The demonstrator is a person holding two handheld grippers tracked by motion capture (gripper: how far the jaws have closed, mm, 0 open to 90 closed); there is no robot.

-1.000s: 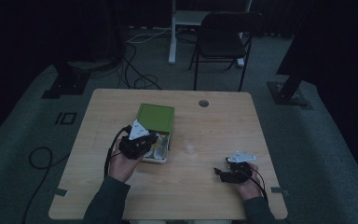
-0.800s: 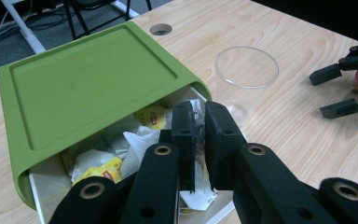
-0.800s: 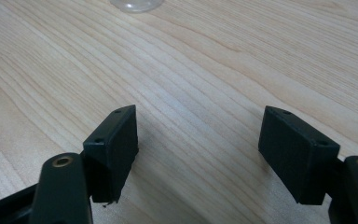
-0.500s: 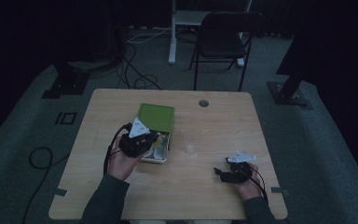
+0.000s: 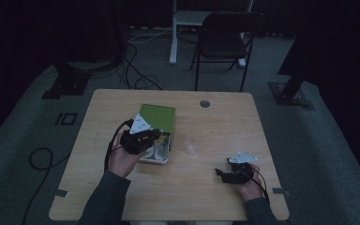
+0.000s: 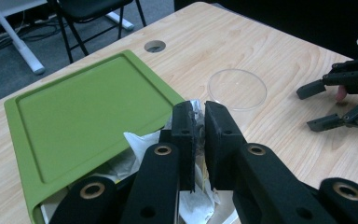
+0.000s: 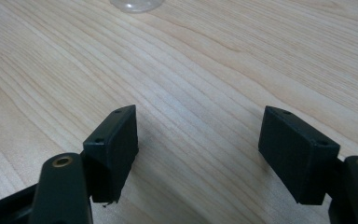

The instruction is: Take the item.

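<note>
A shallow white box (image 5: 158,158) lies left of the table's middle, its green lid (image 5: 158,117) slid back so the near end is uncovered. My left gripper (image 5: 156,136) hovers over that uncovered end. In the left gripper view the left gripper (image 6: 196,110) is shut on a crinkled clear wrapper (image 6: 196,117), with more wrappers (image 6: 142,142) lying in the box beside the green lid (image 6: 84,107). My right gripper (image 5: 221,174) rests low near the front right of the table. In its own view the right gripper (image 7: 199,122) is open over bare wood.
A clear round disc (image 6: 237,88) lies flat on the wood between the two grippers, faint in the high view (image 5: 192,150). The table (image 5: 215,126) has a cable hole (image 5: 205,103) at the back. A chair (image 5: 225,42) stands beyond it.
</note>
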